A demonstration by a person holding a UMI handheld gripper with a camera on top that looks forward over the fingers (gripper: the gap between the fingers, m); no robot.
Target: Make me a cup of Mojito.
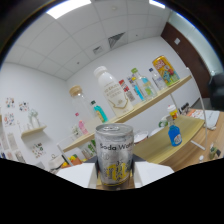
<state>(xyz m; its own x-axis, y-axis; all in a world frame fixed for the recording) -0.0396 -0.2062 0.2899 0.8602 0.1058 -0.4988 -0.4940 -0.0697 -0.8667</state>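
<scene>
- Gripper (114,184): fingers largely hidden in the dark lower area; whether they press the can cannot be told.
- Soda water can (114,155): upright, just ahead, tilted view.
- Wooden shelf (150,104): beyond, carrying bottles.
- Blue bottle (174,135): on the table (165,147), well apart.

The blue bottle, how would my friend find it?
Start at the long wooden shelf of bottles on the white wall, then drop to the wooden table below. The blue bottle stands there, beyond the soda can in the gripper: squat, bright blue, white-capped.
</scene>
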